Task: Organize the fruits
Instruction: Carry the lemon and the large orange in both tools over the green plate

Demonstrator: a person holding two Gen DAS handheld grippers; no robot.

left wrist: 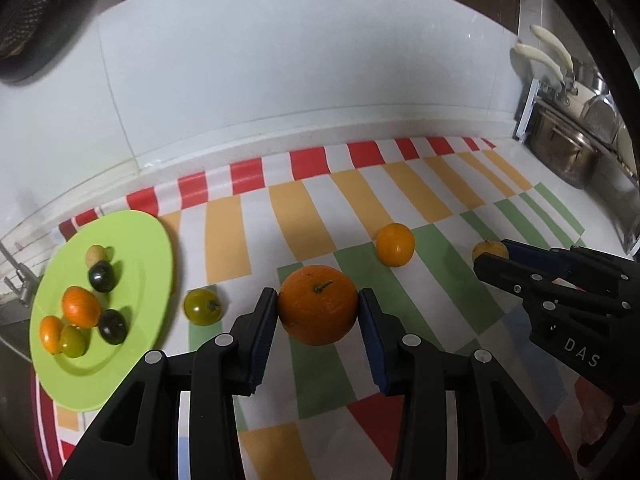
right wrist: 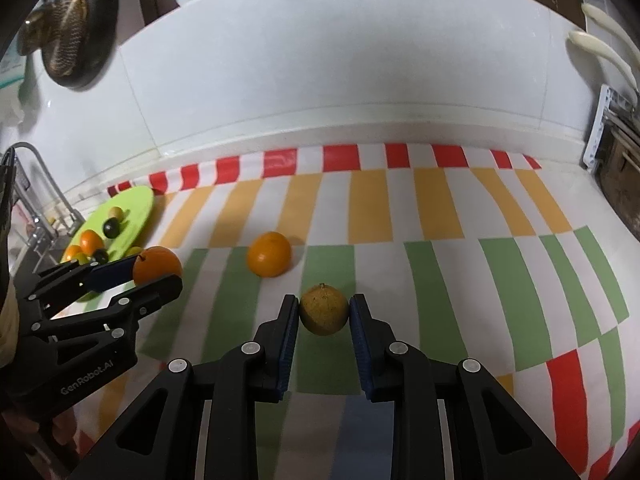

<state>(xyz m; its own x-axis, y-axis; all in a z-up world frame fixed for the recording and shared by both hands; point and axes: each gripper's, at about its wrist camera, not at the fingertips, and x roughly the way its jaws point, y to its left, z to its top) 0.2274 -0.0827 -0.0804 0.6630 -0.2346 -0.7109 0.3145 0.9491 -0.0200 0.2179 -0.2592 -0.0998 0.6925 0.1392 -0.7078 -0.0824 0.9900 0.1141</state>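
My left gripper [left wrist: 318, 300] is shut on a large orange [left wrist: 317, 304] with a stem, just over the striped mat. It also shows in the right wrist view [right wrist: 157, 266], at the left. My right gripper [right wrist: 324, 308] is shut on a small yellow-brown fruit [right wrist: 324, 309], which also shows at the right in the left wrist view [left wrist: 489, 249]. A smaller orange [left wrist: 395, 244] lies loose on the mat between them. A green tomato [left wrist: 203, 306] lies beside a green plate [left wrist: 148, 240] that holds several small fruits.
The striped mat [right wrist: 440, 208] covers the counter up to the white tiled wall. Steel pots [left wrist: 568, 156] stand at the far right. A sink tap [right wrist: 36, 184] is at the left behind the plate.
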